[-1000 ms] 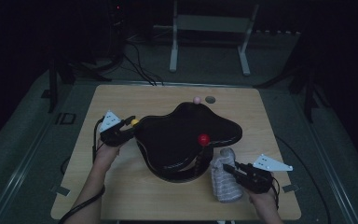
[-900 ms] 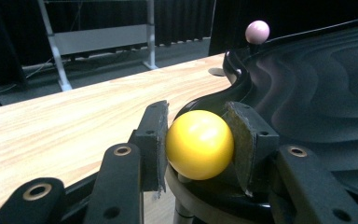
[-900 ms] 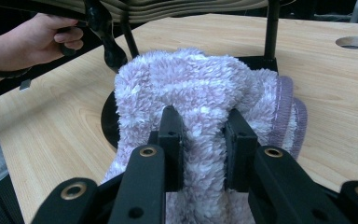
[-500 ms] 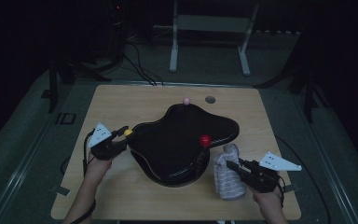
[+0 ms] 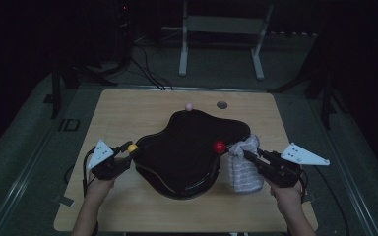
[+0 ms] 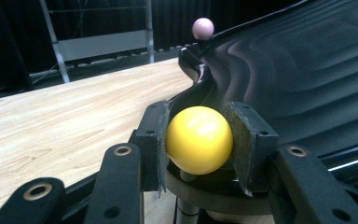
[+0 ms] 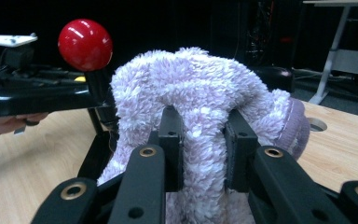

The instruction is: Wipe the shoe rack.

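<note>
Over on the left: clamped hard on the yellow ball (image 6: 199,139) with the left tool (image 5: 128,150), pads pressed to either side, squarely across the middle. Likely done to pin the black moulded shell (image 5: 187,152) in place, given the ball's perch on a short peg at the shell's near-left edge. Lying flat on the table (image 5: 128,113), broad and wavy, with a pink ball (image 5: 189,106) at the far rim and a red ball (image 5: 219,146) on the near-right side.

Now to the right: closed on the fluffy pale sock (image 7: 200,88) with the right tool (image 5: 248,156), a thick fold of pile pinched between the jaws. Held up at the top end, lower end down on the wood as far as can be told, just beside the shell's right edge. Touching the red ball's peg or only close to it: hard to say from here. Gripped high, by the look of it, probably to bring the top of the sock up to the red ball and hook it over.

Steadying on one side, feeding on the other: a sensible split. Worth watching for snagging of the pile on the peg, and for slipping of so soft a fold out of the grip.
</note>
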### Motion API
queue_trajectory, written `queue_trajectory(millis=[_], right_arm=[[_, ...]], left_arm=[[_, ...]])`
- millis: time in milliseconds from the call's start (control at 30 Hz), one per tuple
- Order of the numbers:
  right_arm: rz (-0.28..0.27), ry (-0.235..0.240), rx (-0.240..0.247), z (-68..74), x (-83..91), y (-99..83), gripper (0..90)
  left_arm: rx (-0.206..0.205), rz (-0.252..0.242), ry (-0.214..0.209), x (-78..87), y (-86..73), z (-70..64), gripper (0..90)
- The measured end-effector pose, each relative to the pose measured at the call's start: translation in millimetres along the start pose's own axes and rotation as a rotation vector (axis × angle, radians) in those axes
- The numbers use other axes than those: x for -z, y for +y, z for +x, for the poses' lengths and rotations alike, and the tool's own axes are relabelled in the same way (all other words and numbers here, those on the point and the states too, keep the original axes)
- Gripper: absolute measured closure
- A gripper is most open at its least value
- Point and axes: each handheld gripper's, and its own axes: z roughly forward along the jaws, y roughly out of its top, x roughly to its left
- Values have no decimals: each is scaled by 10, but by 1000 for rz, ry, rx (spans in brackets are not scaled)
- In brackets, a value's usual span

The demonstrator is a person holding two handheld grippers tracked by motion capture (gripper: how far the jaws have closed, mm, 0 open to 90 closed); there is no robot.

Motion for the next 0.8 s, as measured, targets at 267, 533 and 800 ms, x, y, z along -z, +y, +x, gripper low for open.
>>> queue_trajectory(millis=[267, 533, 800], right_arm=[[17, -24, 3, -126, -145, 82, 730], [28, -43, 0, -233, -256, 136, 729], [36, -48, -7, -337, -314, 167, 725]], left_arm=[[4, -35, -11, 45, -61, -6, 601], [-9, -16, -20, 54, -39, -28, 601], [-15, 0, -36, 52, -19, -54, 601]])
